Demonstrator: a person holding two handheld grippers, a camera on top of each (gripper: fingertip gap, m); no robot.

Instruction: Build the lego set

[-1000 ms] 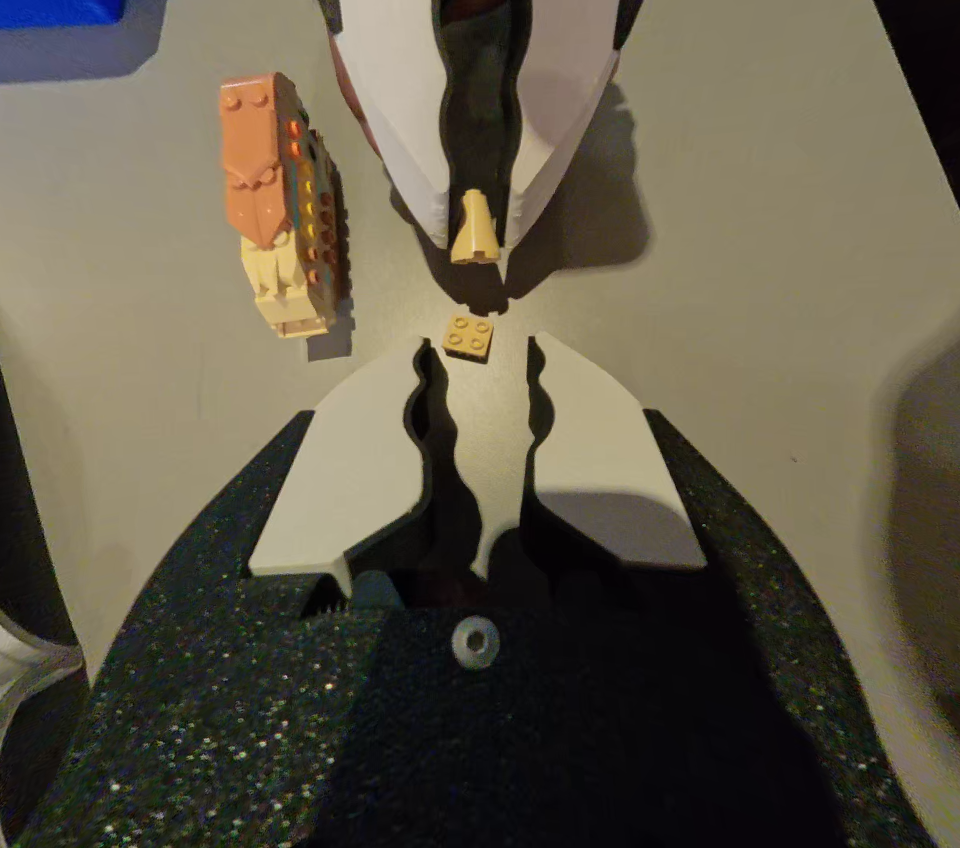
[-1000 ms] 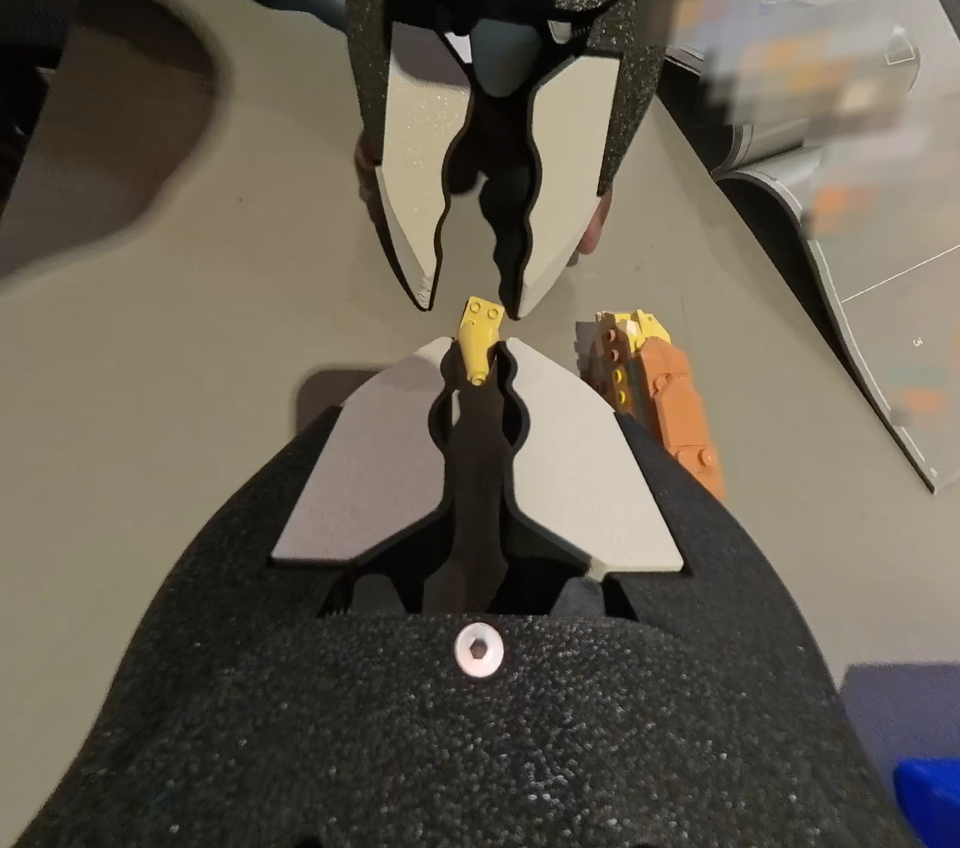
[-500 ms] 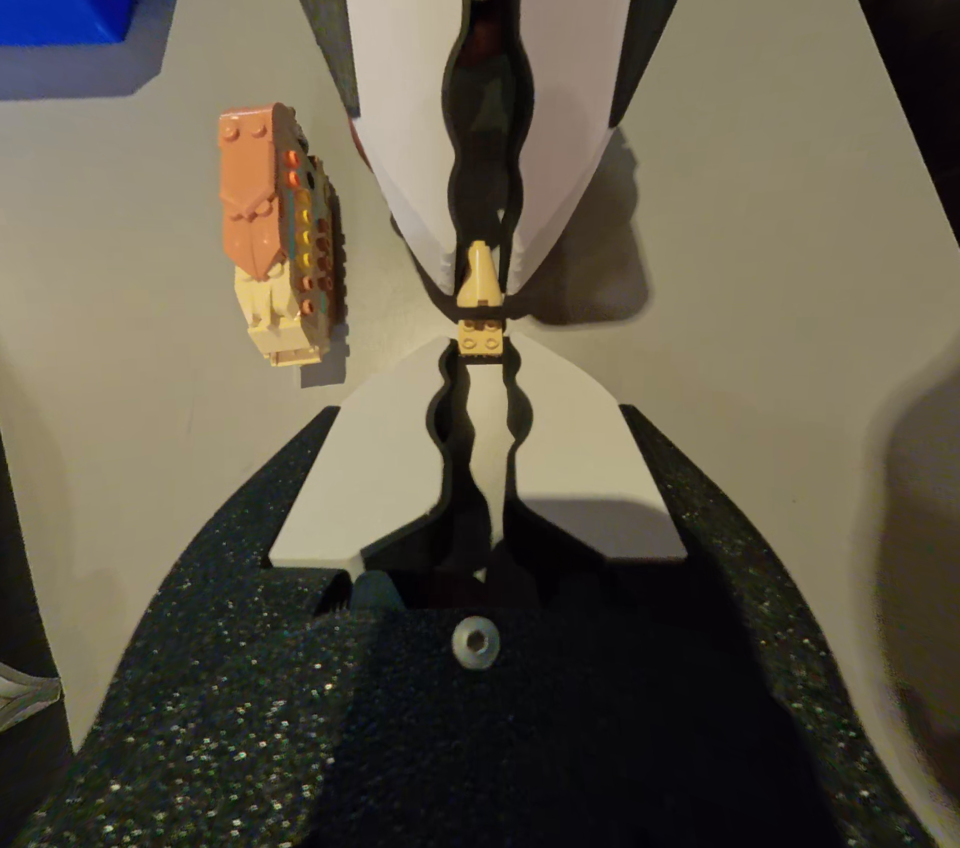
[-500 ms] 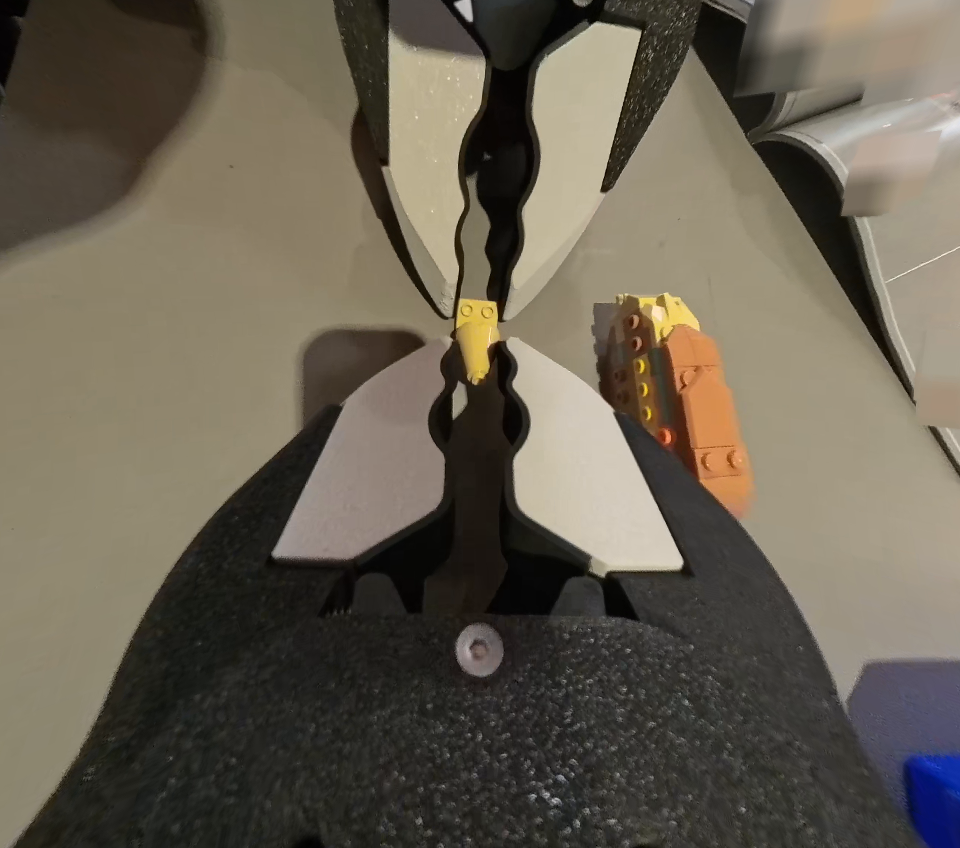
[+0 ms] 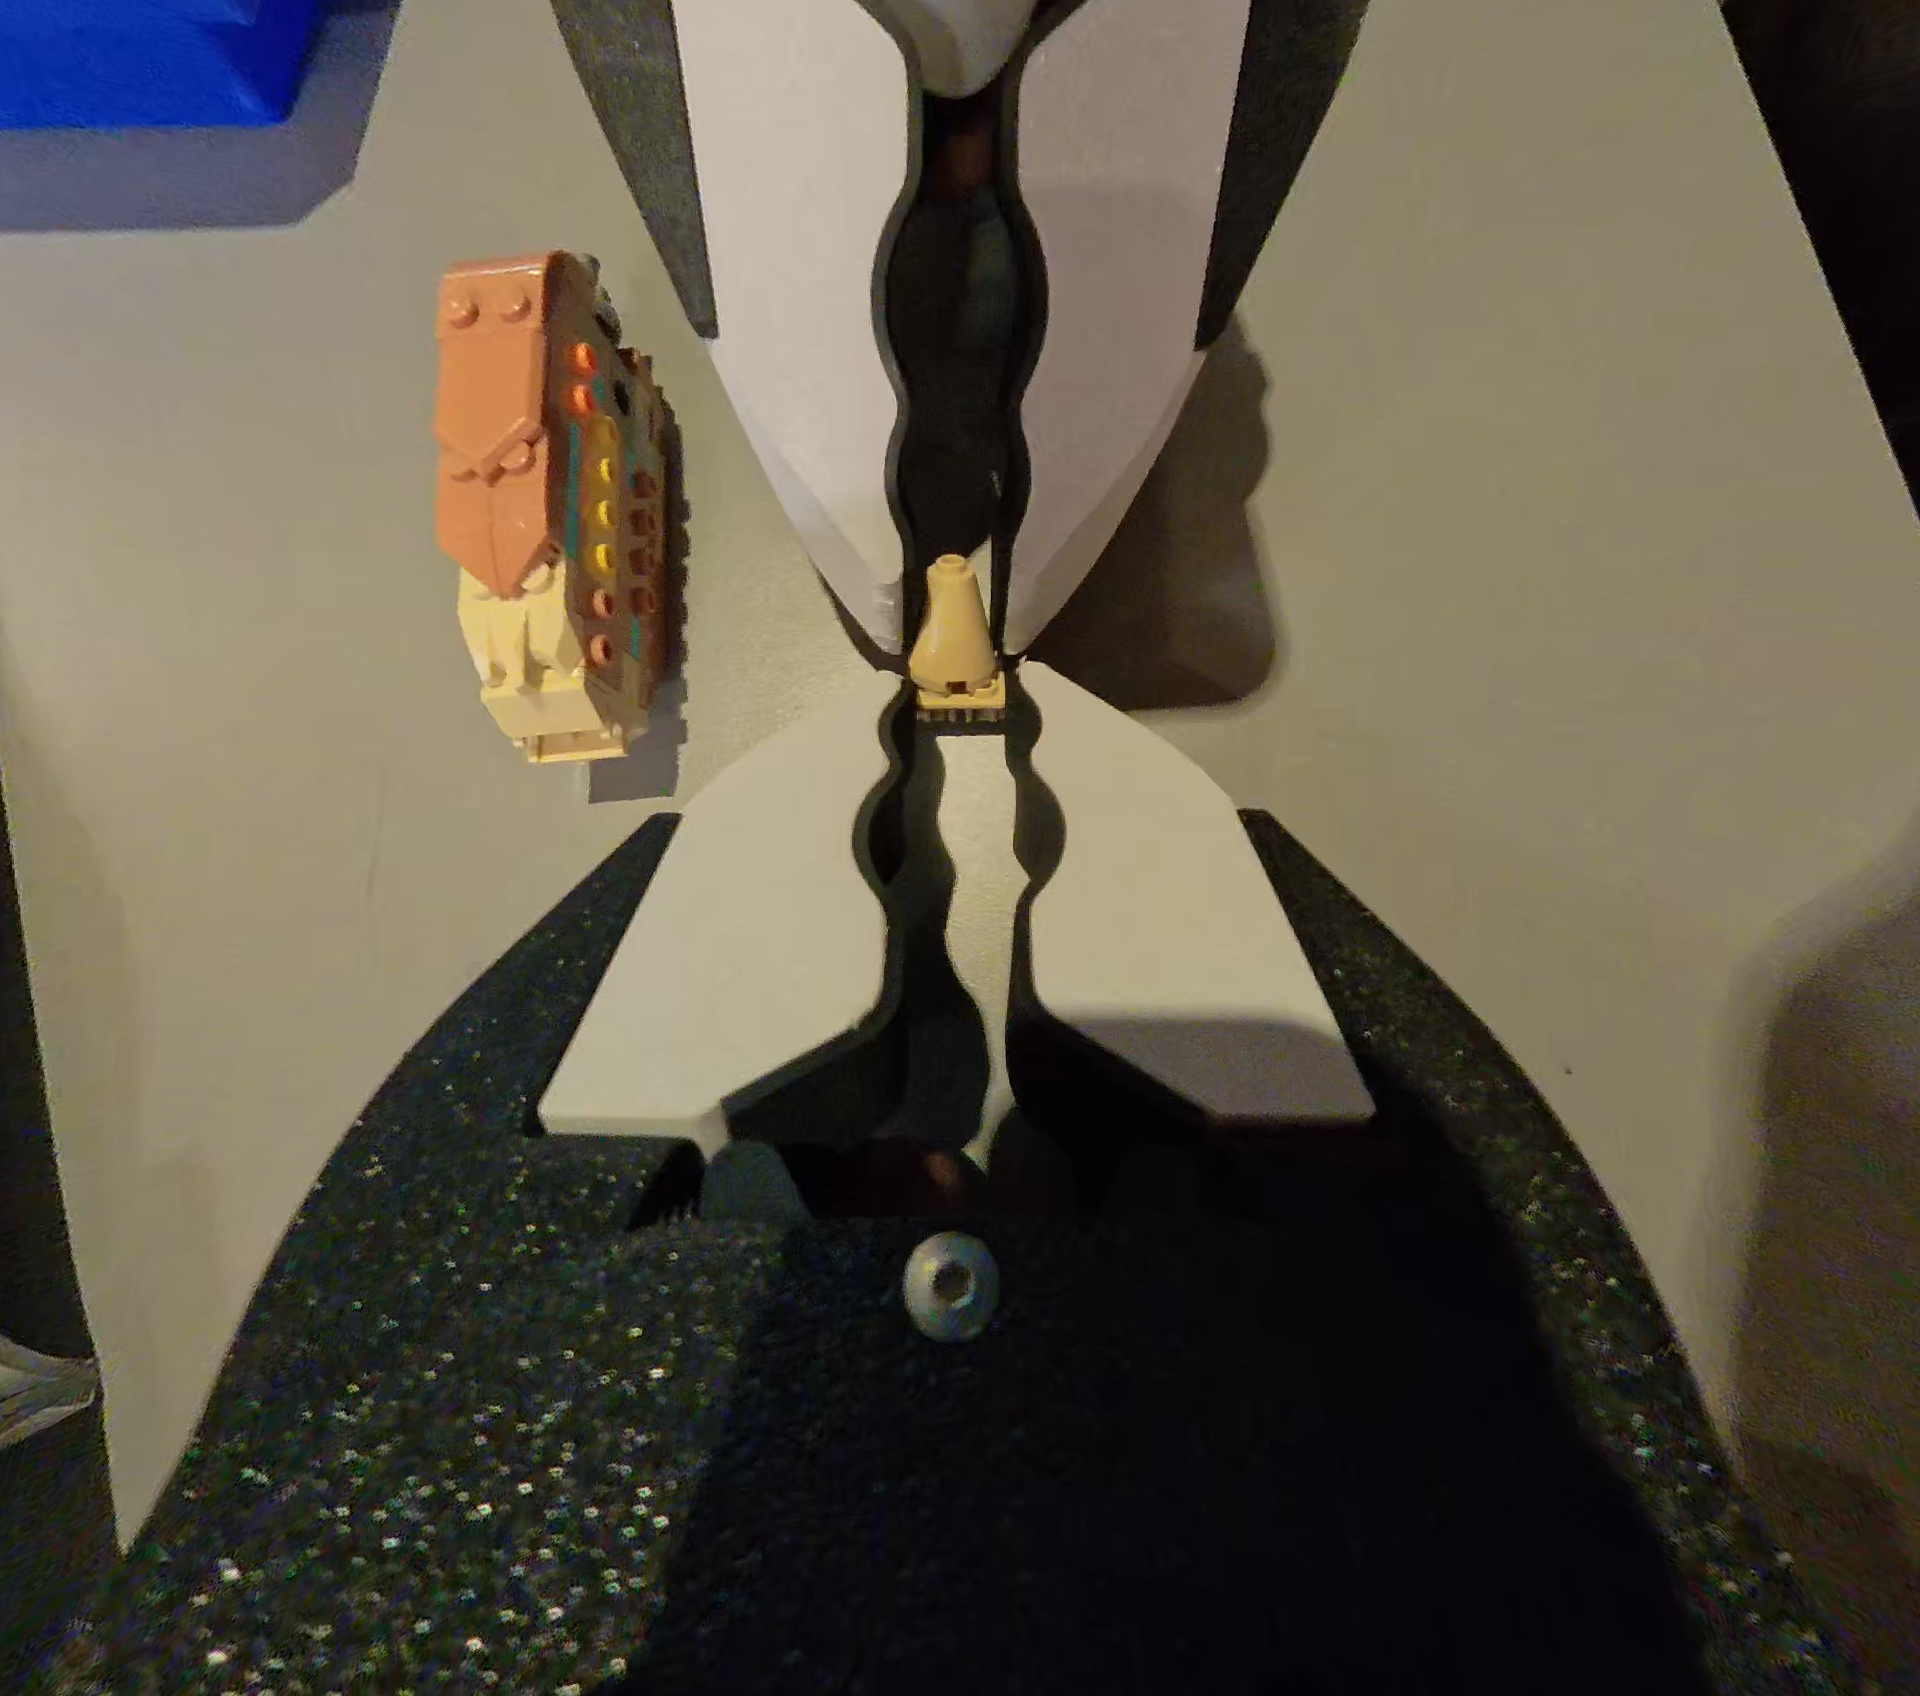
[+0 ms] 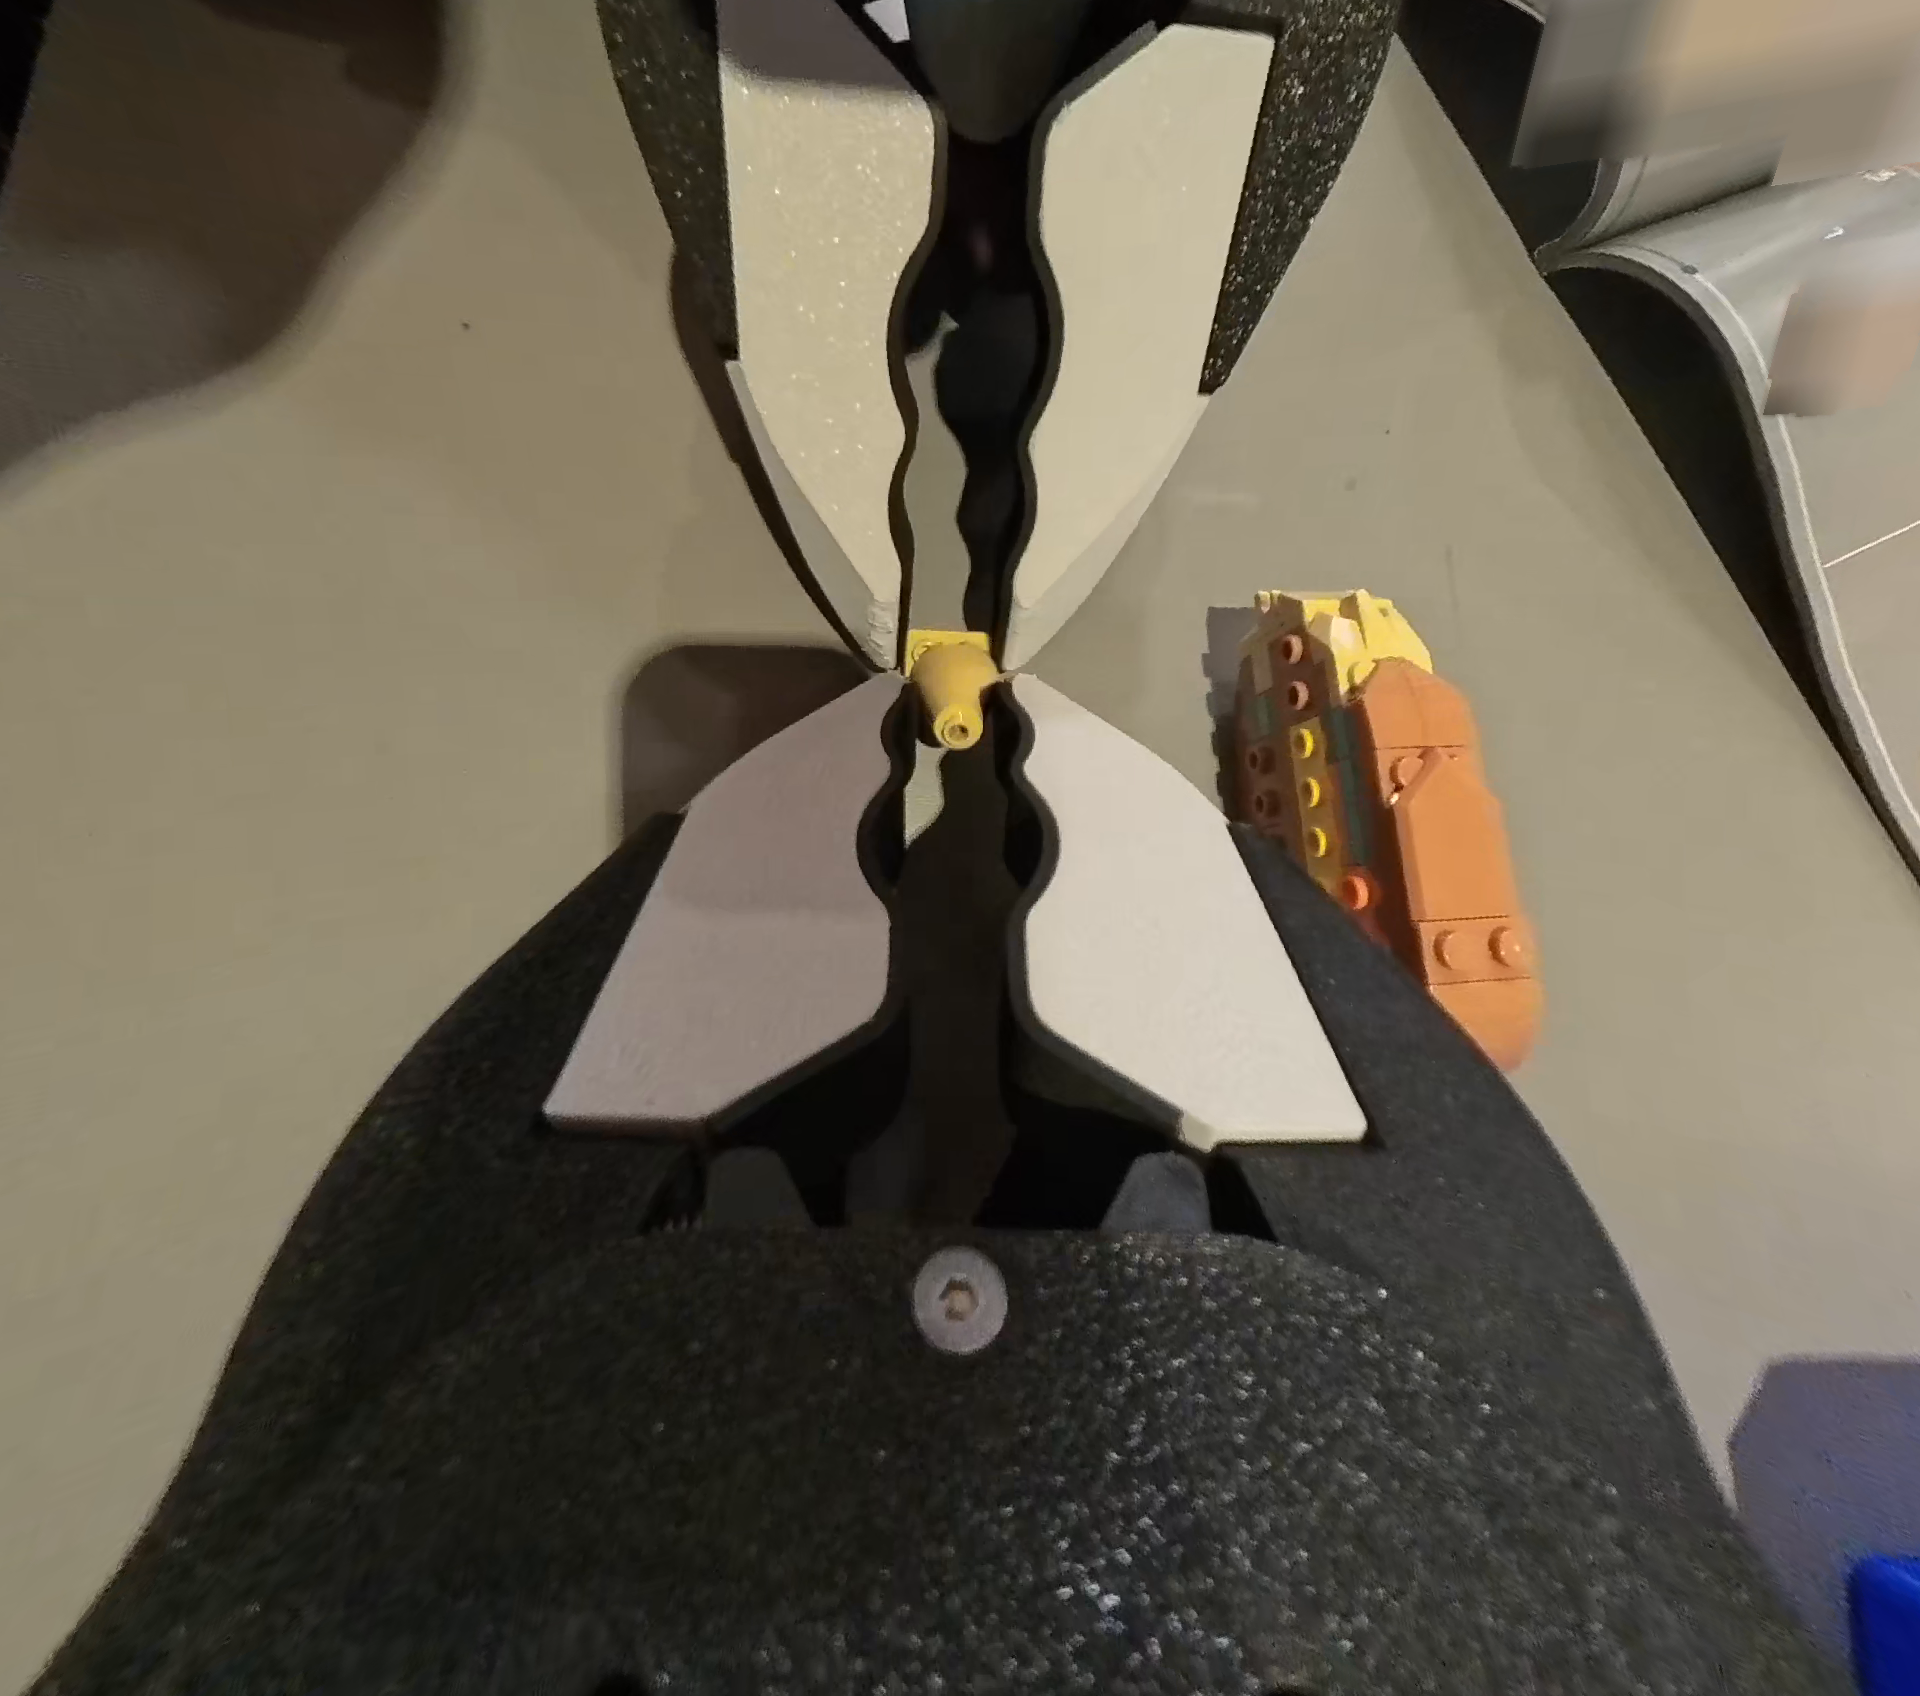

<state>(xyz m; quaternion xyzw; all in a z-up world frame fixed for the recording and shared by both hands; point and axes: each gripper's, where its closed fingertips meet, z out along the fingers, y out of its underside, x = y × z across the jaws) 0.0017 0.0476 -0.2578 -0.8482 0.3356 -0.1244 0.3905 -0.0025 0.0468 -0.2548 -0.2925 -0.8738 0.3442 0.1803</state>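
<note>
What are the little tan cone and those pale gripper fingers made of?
The tan cone looks like hard moulded plastic: smooth, slightly glossy, with a crisp stud on its tip. The right gripper's fingers seem matte, faintly grainy plastic, perhaps 3D-printed; I can't tell for sure.

A small tan plastic cone piece [image 5: 948, 631] meets a tan square studded plate [image 5: 958, 694] base to face, both held above the tabletop. A partly built orange, tan and brown brick assembly [image 5: 551, 503] lies on its side just beside them, studs facing sideways.
</note>
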